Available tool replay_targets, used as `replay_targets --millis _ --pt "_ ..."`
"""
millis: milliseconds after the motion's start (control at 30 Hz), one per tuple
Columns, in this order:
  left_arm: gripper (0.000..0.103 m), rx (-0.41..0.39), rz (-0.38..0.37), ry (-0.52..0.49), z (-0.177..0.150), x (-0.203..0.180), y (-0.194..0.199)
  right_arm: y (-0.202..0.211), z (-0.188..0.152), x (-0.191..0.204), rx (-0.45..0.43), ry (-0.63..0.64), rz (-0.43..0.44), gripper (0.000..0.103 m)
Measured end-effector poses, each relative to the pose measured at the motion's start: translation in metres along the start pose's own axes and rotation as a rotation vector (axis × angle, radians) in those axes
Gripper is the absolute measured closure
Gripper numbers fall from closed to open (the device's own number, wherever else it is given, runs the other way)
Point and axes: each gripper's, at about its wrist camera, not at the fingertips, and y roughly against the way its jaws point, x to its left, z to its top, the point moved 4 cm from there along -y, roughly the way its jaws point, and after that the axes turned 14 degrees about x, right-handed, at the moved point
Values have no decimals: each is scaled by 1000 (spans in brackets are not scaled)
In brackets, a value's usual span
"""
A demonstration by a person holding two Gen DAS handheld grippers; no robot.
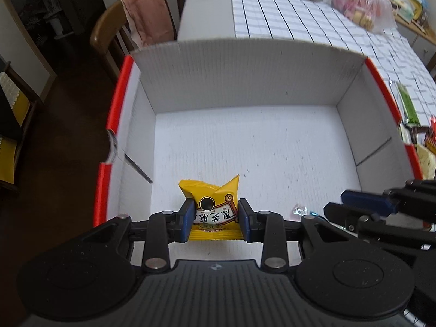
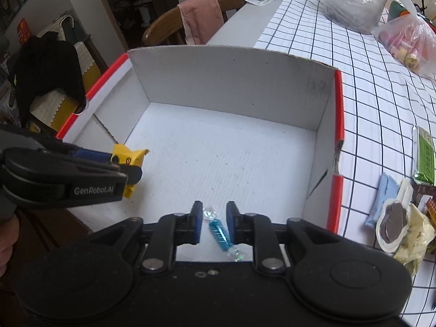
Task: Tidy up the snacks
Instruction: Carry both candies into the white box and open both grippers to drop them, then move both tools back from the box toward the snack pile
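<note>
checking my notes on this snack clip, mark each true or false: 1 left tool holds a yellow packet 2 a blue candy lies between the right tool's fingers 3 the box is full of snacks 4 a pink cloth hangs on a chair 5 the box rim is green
1. True: the left tool is shut on the yellow packet, over the box.
2. True: the blue candy lies between the fingers of the right tool, which look apart from it.
3. False: the box floor is mostly bare; only the candy shows on it.
4. True: the pink cloth is draped over the chair.
5. False: the rim is red.
</note>
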Motion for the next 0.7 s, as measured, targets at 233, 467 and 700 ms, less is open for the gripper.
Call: replay_targets --millis 233,467,700 --pt "65 -11 -20 -16 -6 -5 -1 4 -4 -2 -12 -16 3 79" --pt "59 -57 -51 -9 -12 -5 15 21 -7 -5 -52 -26 15 74" --pt "49 -141 -69 -3 -21 -10 40 44 -12 -4 -105 -29 46 66"
